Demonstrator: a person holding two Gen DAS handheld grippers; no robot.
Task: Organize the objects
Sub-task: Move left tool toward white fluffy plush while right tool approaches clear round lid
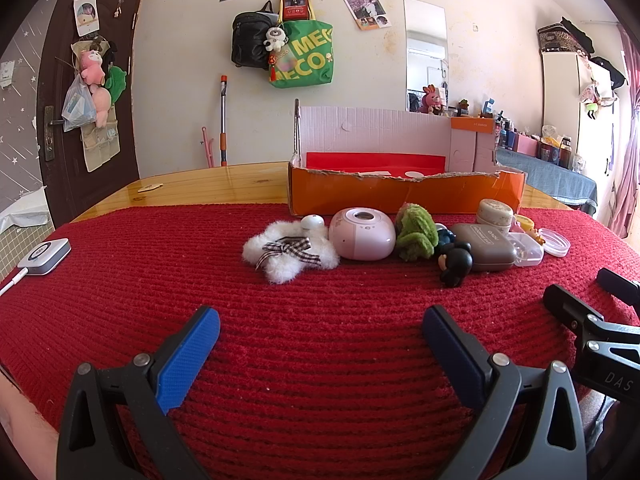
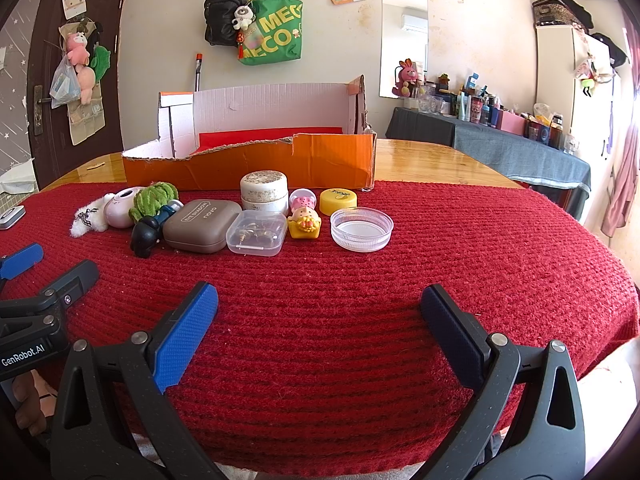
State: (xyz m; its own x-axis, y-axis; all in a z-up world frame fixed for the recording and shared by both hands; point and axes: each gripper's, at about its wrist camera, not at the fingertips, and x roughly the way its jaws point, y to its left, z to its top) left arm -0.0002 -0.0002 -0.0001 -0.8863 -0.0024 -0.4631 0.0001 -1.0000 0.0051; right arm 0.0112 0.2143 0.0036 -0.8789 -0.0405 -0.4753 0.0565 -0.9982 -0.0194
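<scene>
A row of small objects lies on the red mat in front of an open orange cardboard box [image 1: 404, 196] [image 2: 248, 166]. From the left: a white fluffy bow [image 1: 288, 254], a pink round device [image 1: 362, 238], a green plush [image 1: 416, 232], a black figurine [image 1: 454, 266], a brown eyeshadow case [image 2: 202, 226], a clear plastic box [image 2: 256, 236], a cream jar [image 2: 264, 190], a yellow toy [image 2: 304, 222], a yellow lid [image 2: 338, 200] and a clear lid [image 2: 362, 228]. My left gripper [image 1: 320, 322] and right gripper [image 2: 318, 300] are both open and empty, short of the row.
The red mat [image 1: 160, 280] covers a wooden table [image 1: 220, 184]. A white charger pad [image 1: 44, 256] lies at the mat's left edge. A cluttered side table [image 2: 500, 136] stands at the right. Bags hang on the far wall.
</scene>
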